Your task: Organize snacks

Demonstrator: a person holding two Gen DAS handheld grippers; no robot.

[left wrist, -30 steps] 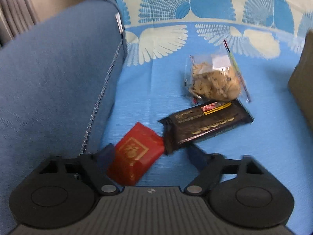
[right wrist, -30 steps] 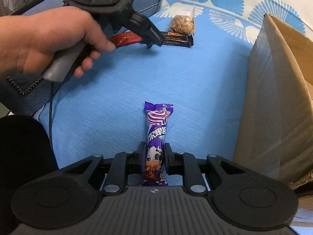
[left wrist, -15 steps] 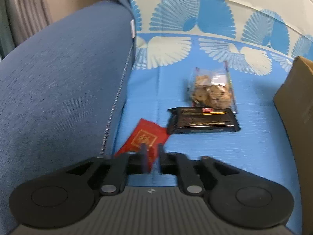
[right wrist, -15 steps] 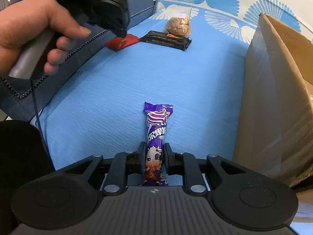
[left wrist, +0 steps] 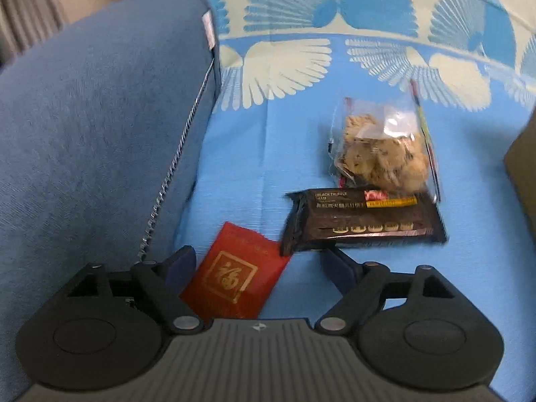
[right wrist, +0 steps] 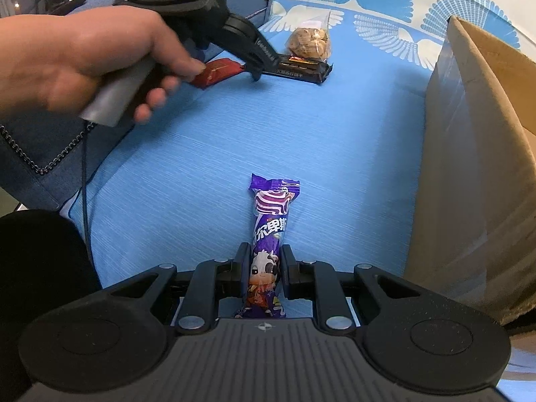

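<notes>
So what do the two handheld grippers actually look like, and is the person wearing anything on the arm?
Both grippers are black plastic: a ribbed grey-black body, two round hubs and linkage arms with silver pivot pins. The left gripper has dark blue finger pads; the right gripper has black blocky ones. The left unit carries a small screen, a blue button, a grey handle and a dangling black cable. No sleeve shows.

The sheet (left wrist: 335, 134) is bright blue, with a cream band at its far edge printed in blue and cream fan shapes. The cushion (left wrist: 83, 134) beside it is a duller denim blue with a silvery zip line. The red packet (left wrist: 234, 278) carries a gold character in a gold square frame. The dark snack pack (left wrist: 361, 221) is black-brown with pale lettering, a yellow strip and a small red mark. The clear bag (left wrist: 382, 154) shows tan biscuits with dark specks (possibly chocolate; the view is soft). The candy wrapper (right wrist: 269, 221) is purple with pink-white swirls and a cartoon cow. The box (right wrist: 475, 167) is plain brown.
</notes>
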